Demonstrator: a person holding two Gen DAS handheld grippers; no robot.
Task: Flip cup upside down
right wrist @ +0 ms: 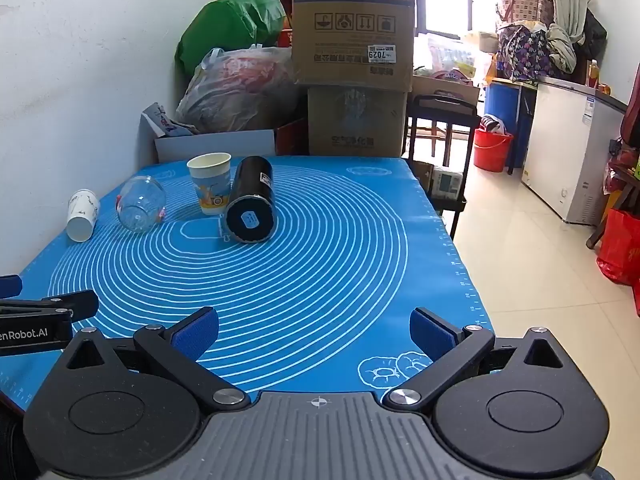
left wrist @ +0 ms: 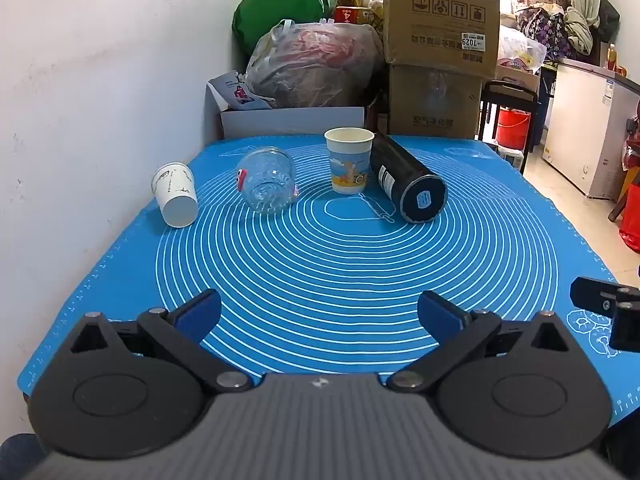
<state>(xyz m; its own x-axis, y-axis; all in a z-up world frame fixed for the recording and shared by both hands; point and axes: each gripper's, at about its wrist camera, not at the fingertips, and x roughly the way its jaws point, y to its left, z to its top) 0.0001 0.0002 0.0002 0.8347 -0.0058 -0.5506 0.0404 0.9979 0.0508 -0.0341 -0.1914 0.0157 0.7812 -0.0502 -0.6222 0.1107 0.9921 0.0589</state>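
Observation:
A printed paper cup (left wrist: 349,159) stands upright, mouth up, at the far middle of the blue mat (left wrist: 320,272); it also shows in the right wrist view (right wrist: 211,183). A white paper cup (left wrist: 175,194) (right wrist: 83,214) lies on its side at the far left. A clear glass cup (left wrist: 267,185) (right wrist: 141,203) lies on its side between them. A black tumbler (left wrist: 408,178) (right wrist: 251,199) lies beside the printed cup, touching it. My left gripper (left wrist: 319,314) is open and empty over the mat's near edge. My right gripper (right wrist: 314,330) is open and empty, far from the cups.
A white wall runs along the left. Cardboard boxes (left wrist: 440,48), bags (left wrist: 316,64) and a white box (left wrist: 292,120) stand behind the table. The table's right edge drops to a tiled floor (right wrist: 540,280) with a red bucket (right wrist: 492,148) and a freezer (right wrist: 576,144).

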